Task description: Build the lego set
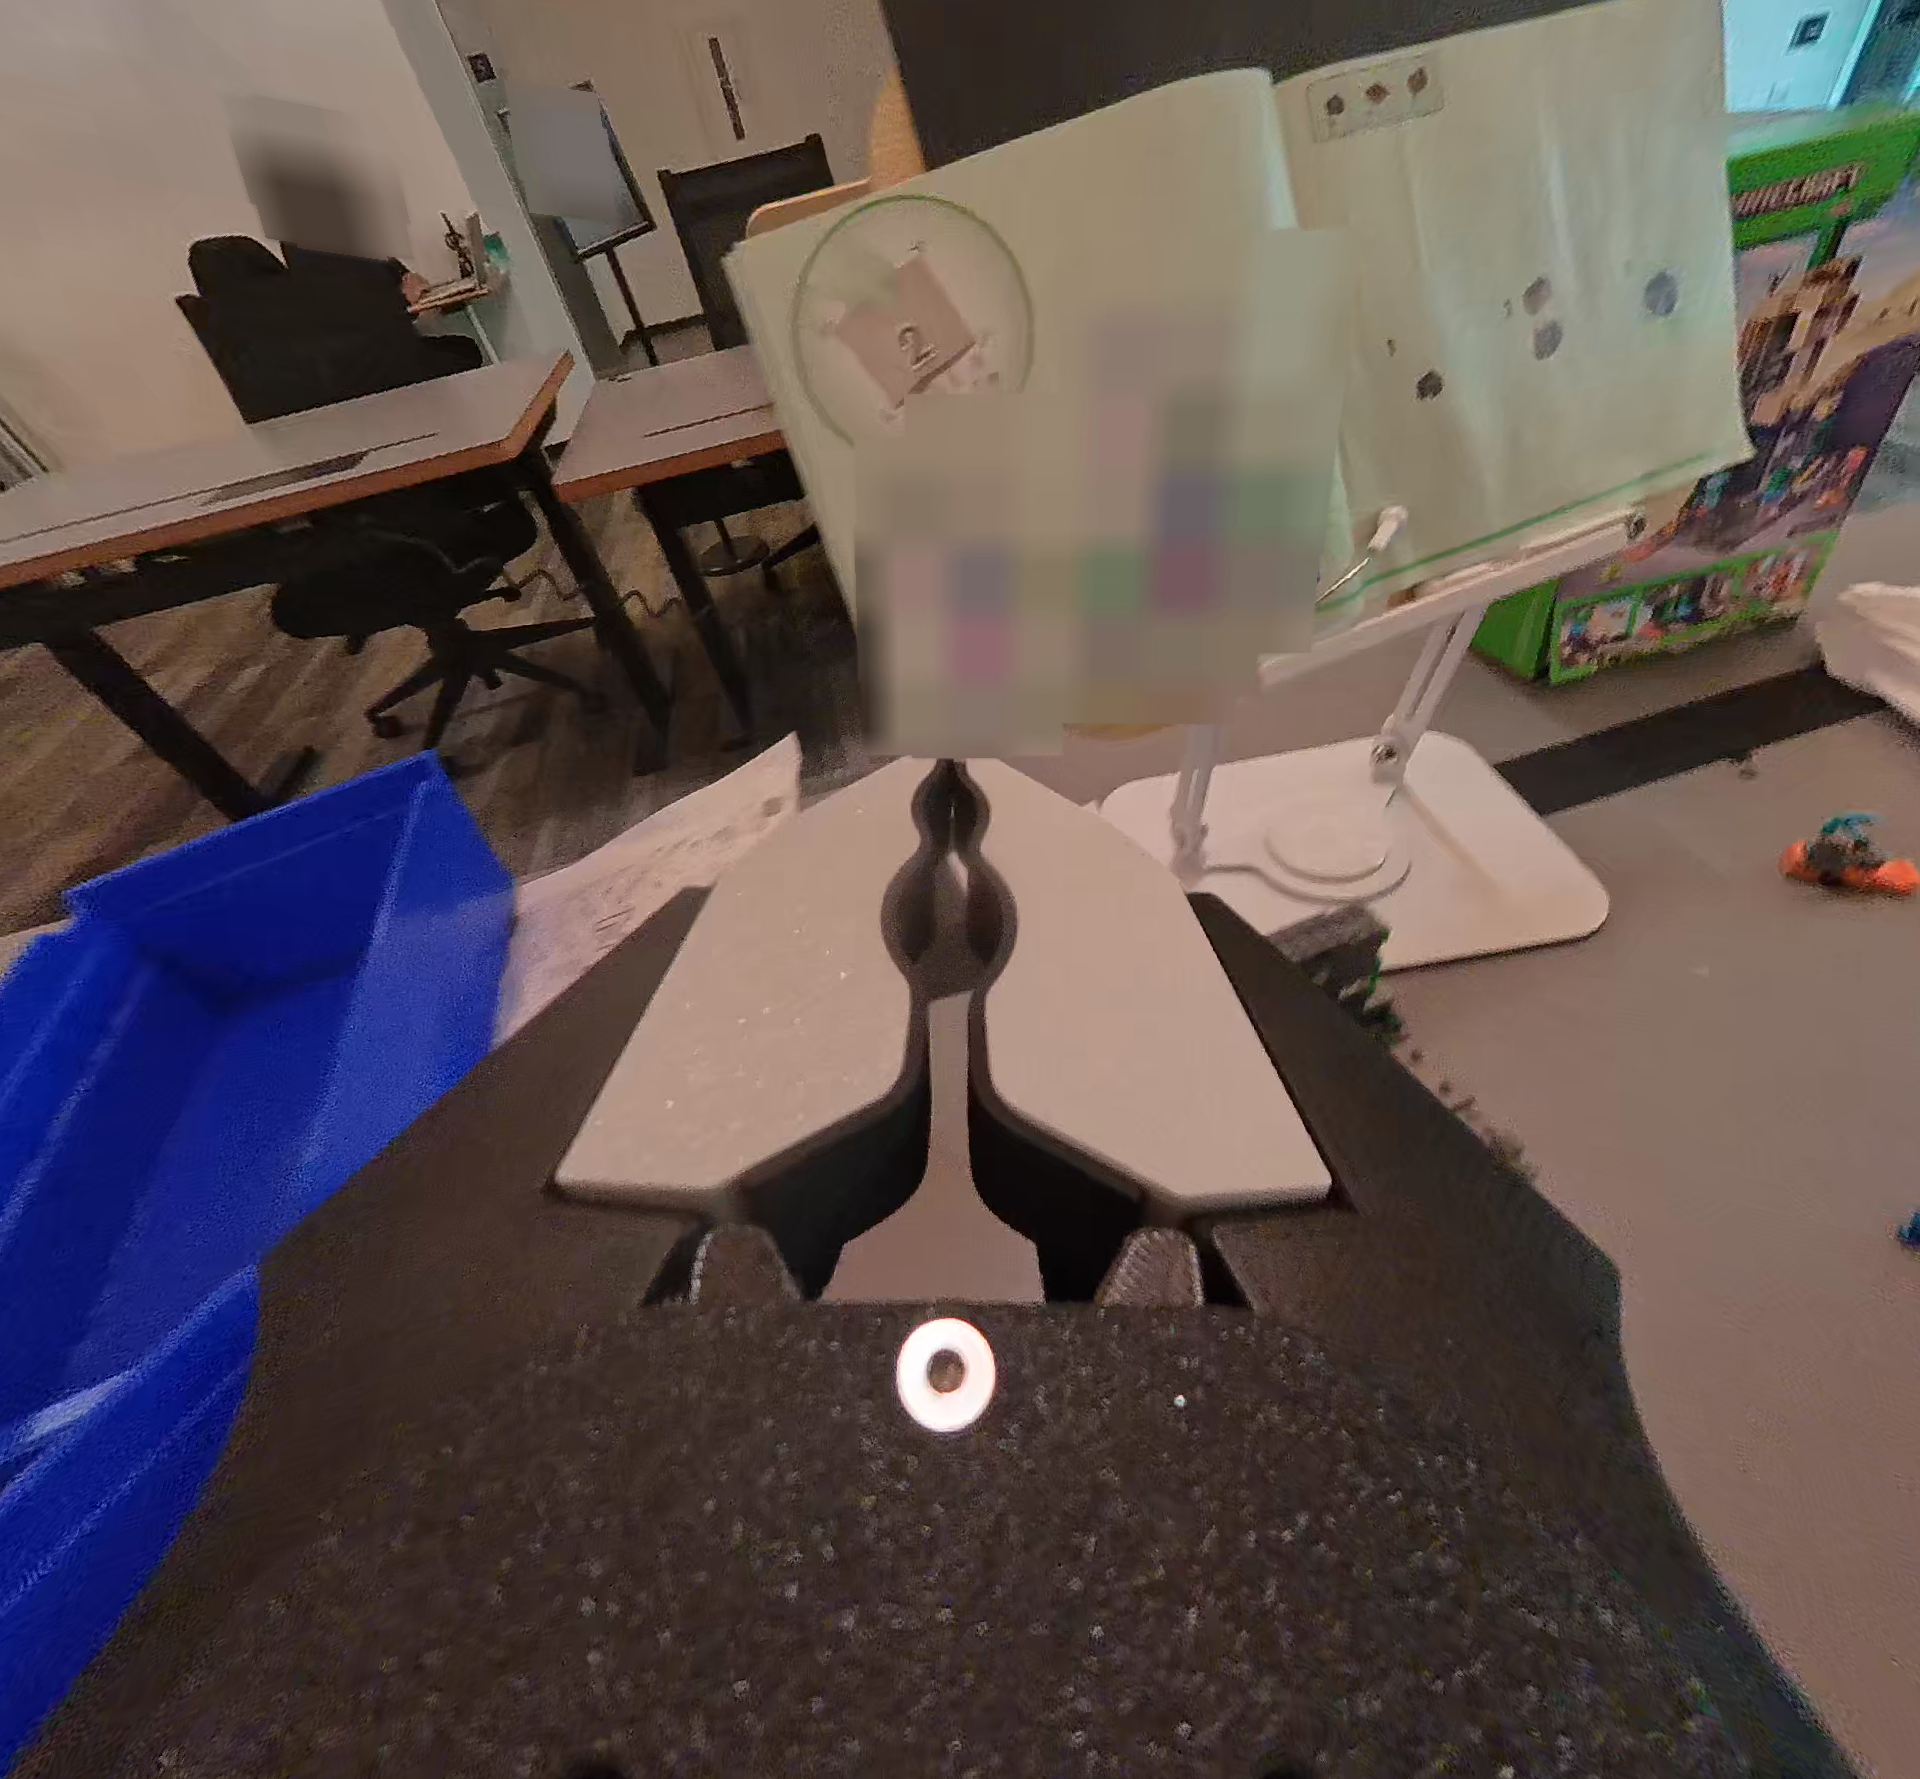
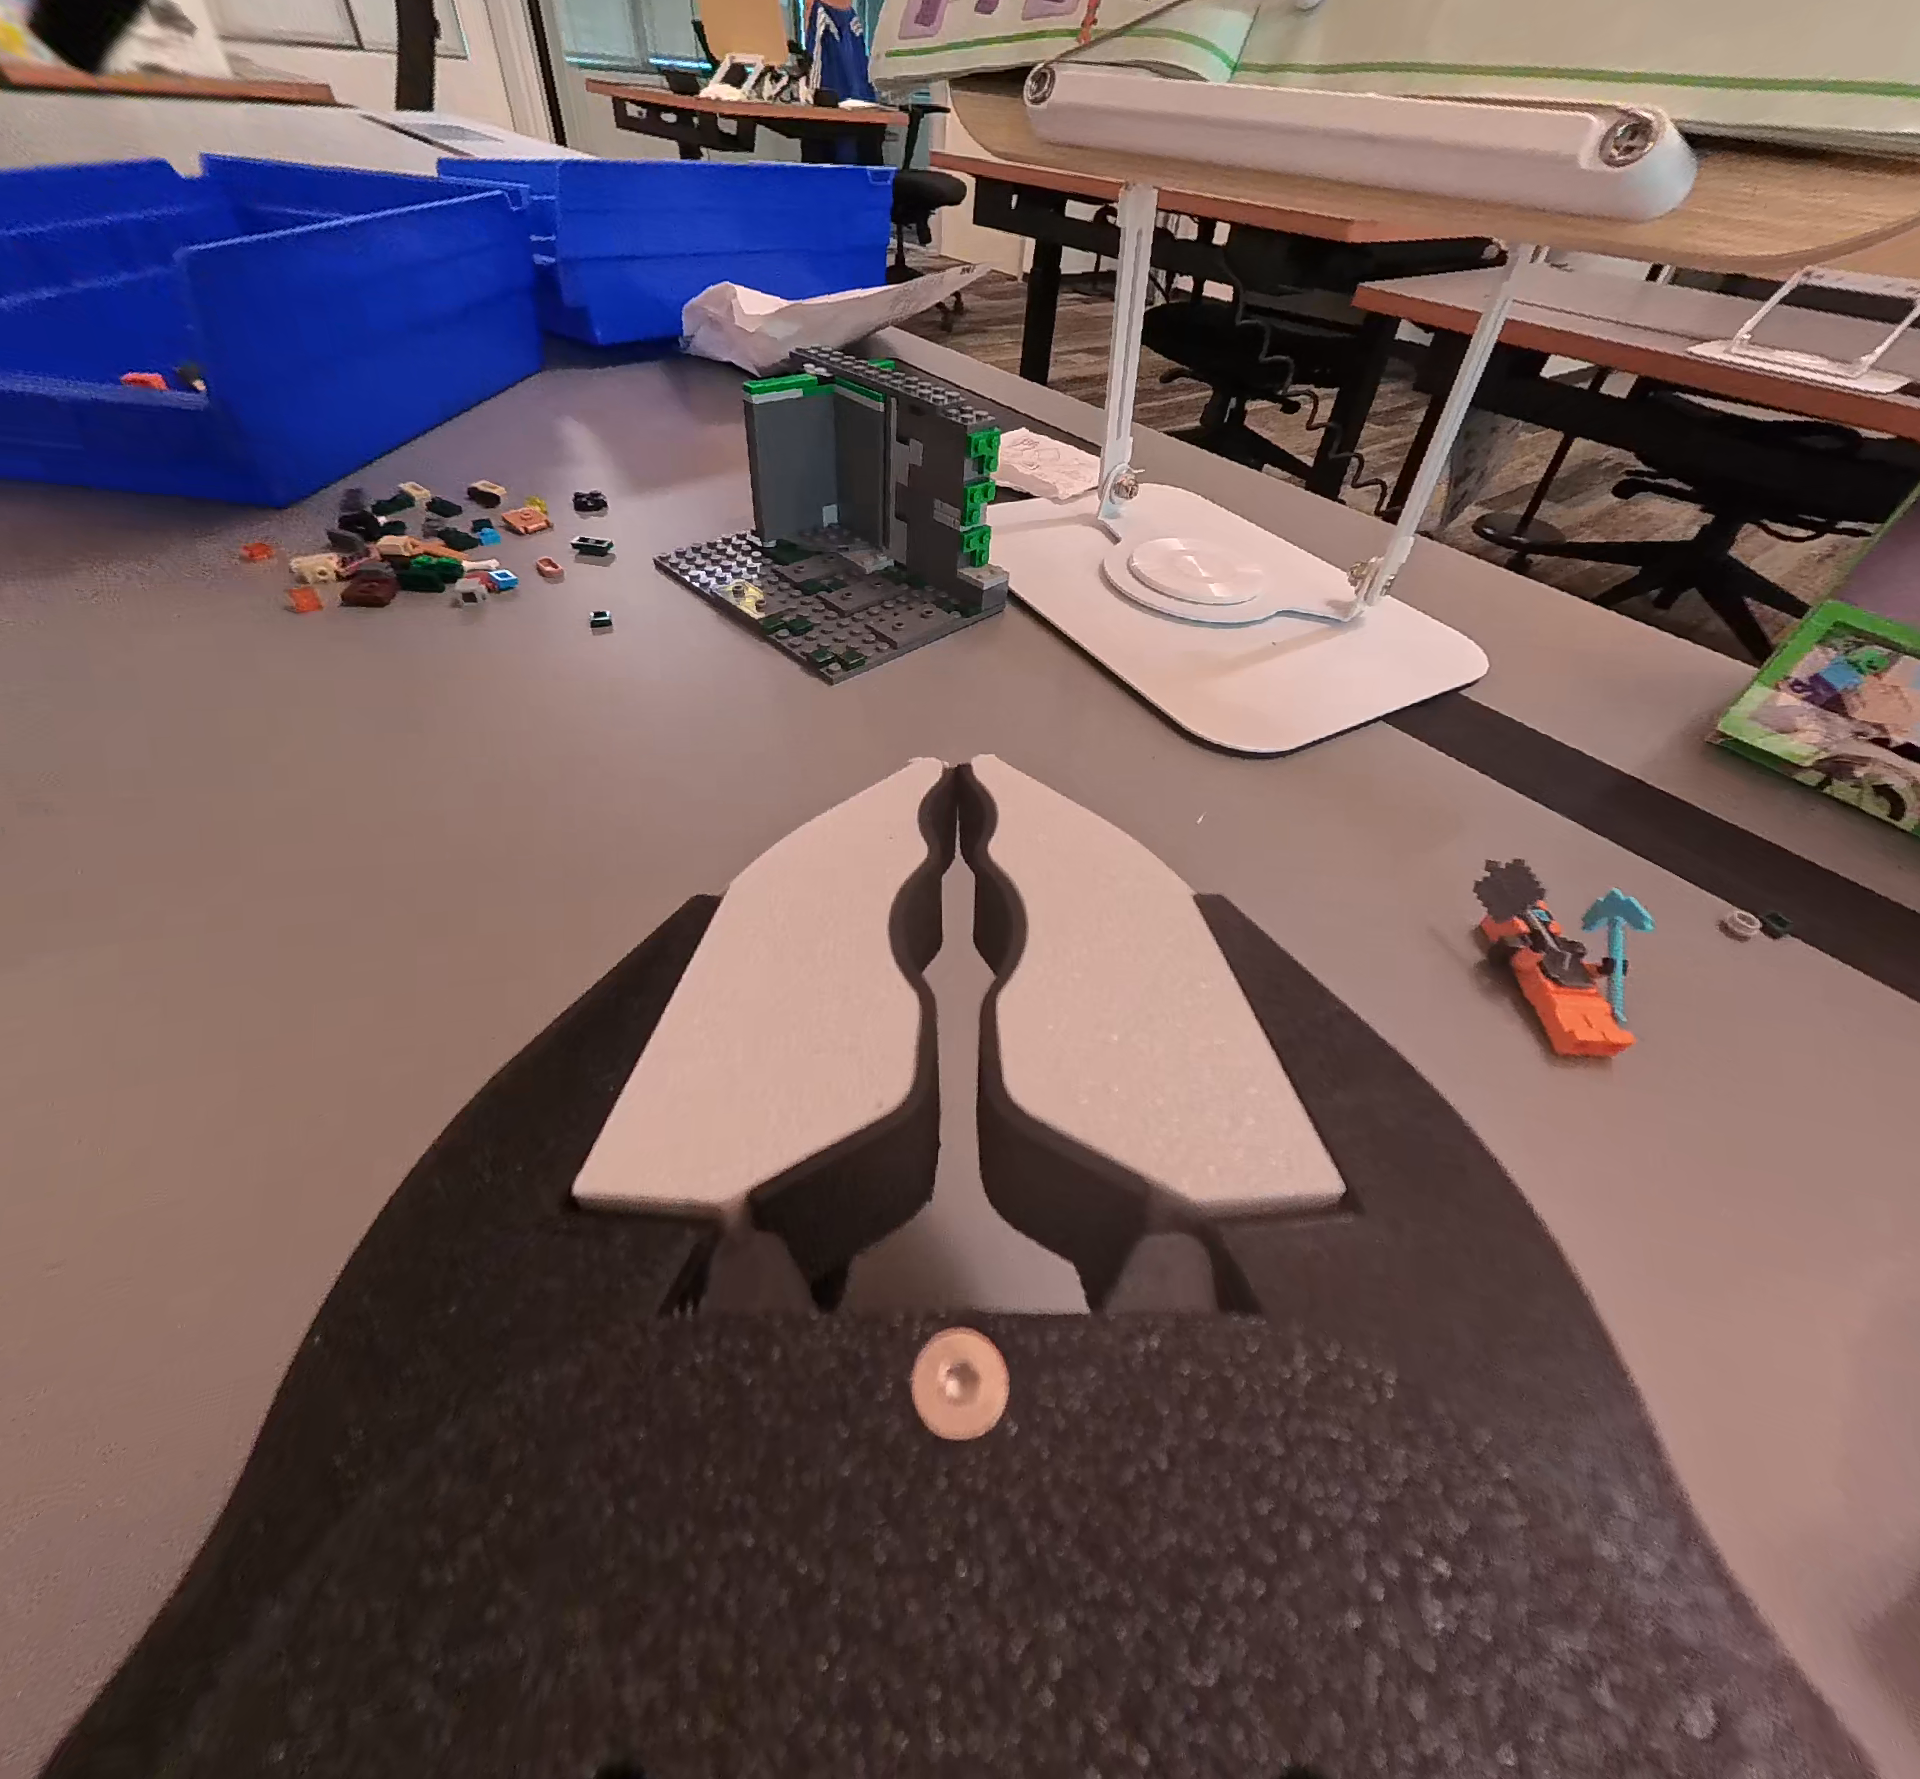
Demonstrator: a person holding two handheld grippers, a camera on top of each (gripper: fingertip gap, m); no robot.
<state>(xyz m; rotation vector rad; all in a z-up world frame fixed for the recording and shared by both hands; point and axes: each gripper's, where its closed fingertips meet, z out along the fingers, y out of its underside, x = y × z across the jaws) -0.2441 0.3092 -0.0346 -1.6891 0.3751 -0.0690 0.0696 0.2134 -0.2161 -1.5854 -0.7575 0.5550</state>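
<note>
with both sets of jaws closed and empty, check the booklet, then open your right gripper over the loose bricks left of the half-built wall on the bench.

We see both wrist views looking forward, low over the table, sharing the white stand
</note>
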